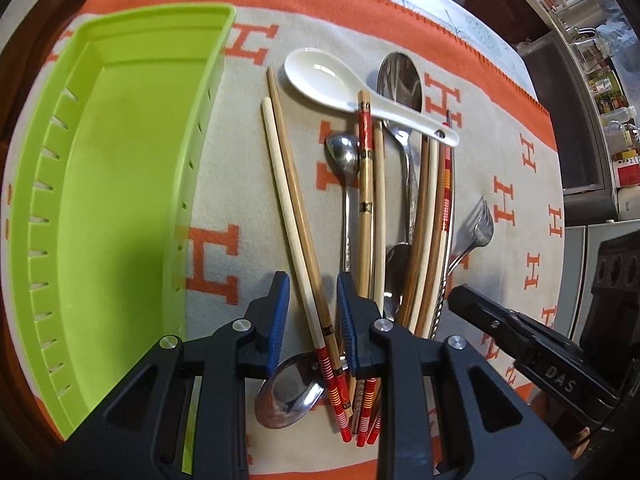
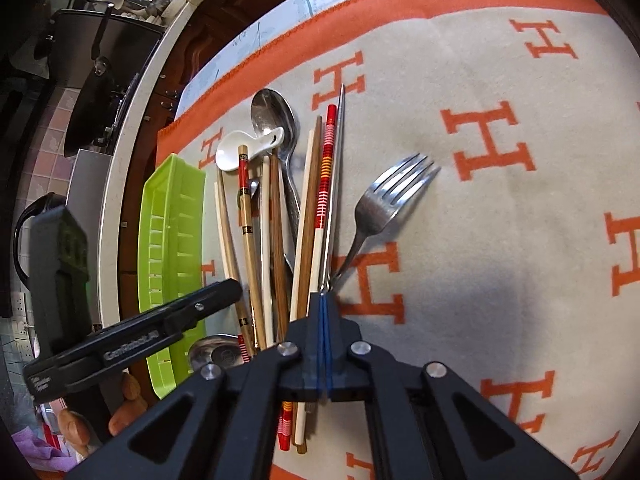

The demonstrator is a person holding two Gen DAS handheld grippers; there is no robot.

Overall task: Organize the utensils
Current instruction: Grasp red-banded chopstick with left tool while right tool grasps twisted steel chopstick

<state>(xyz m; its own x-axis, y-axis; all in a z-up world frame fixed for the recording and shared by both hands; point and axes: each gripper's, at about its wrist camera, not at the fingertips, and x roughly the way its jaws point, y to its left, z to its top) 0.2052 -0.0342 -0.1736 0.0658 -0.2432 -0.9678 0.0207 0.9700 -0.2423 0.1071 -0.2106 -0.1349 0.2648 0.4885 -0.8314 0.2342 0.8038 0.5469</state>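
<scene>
A heap of utensils lies on the cloth: wooden chopsticks (image 1: 296, 208), red-striped chopsticks (image 1: 340, 400), a white ceramic spoon (image 1: 340, 84), steel spoons (image 1: 400, 80) and a fork (image 2: 384, 200). The lime-green tray (image 1: 120, 184) stands empty to their left. My left gripper (image 1: 313, 308) is open, its blue pads (image 1: 280, 312) on either side of two chopsticks. My right gripper (image 2: 323, 300) is shut, its tips at the point where the fork handle meets a thin metal chopstick (image 2: 336, 168). I cannot tell whether either is pinched.
The cloth (image 2: 500, 240) is beige with orange H marks and an orange border. Open cloth stretches to the right of the fork. Behind the table edge are a dark cabinet (image 2: 224, 40), pans (image 2: 96, 92) and shelves with jars (image 1: 608, 92).
</scene>
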